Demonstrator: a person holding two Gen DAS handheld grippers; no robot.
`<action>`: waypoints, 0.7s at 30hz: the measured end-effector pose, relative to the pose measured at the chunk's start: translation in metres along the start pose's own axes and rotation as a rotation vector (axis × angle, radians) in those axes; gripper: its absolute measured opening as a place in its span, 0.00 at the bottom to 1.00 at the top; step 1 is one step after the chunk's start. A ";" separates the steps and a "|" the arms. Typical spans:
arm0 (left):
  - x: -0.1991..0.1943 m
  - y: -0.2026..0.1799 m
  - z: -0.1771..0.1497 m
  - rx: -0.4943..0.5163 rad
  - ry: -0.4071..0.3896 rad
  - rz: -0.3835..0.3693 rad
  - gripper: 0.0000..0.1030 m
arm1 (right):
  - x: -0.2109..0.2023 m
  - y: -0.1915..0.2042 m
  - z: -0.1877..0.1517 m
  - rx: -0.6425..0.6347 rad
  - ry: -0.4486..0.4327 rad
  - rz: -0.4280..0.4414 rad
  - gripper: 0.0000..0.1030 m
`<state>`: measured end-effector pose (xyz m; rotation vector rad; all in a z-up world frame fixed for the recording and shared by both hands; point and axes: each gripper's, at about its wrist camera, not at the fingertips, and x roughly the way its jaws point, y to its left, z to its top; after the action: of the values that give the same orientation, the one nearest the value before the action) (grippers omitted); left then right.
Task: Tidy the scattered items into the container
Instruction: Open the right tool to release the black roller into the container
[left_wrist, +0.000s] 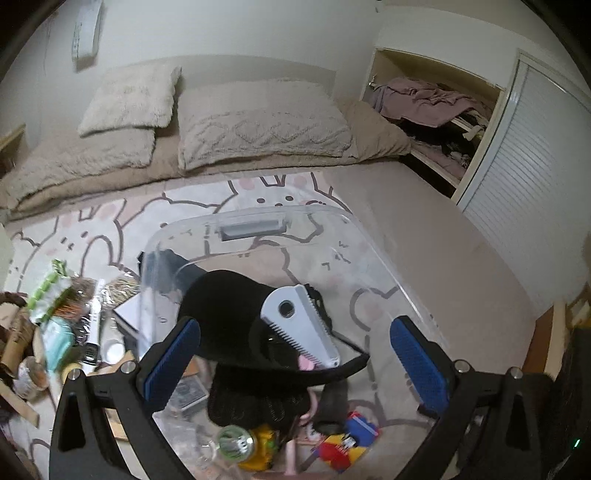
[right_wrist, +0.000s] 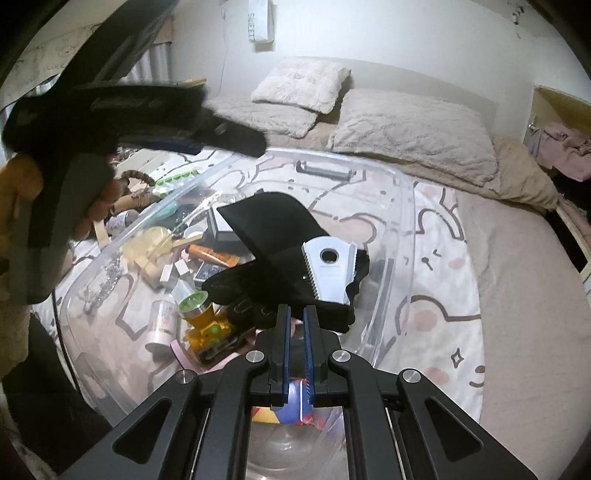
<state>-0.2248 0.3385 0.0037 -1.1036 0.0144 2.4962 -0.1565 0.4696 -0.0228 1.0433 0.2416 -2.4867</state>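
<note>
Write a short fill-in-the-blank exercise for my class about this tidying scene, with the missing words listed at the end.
1. The white comb lies on a ____ cloth inside the clear plastic container.
2. The left claw hovers above the container with its jaws ____.
3. The right claw has its jaws ____.
4. The blanket under the container is printed with cartoon ____.

Missing words: black; open; shut; rabbits
</note>
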 end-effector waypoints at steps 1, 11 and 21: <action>-0.004 0.000 -0.003 0.015 -0.009 0.011 1.00 | 0.000 0.001 0.001 0.001 -0.004 -0.003 0.05; -0.041 0.022 -0.038 0.035 -0.078 0.043 1.00 | -0.005 0.016 0.005 -0.025 -0.042 -0.080 0.06; -0.059 0.029 -0.062 0.061 -0.102 0.065 1.00 | -0.017 0.021 0.006 0.038 -0.113 -0.129 1.00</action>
<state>-0.1563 0.2799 -0.0010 -0.9652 0.0984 2.5880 -0.1403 0.4542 -0.0060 0.9243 0.2340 -2.6659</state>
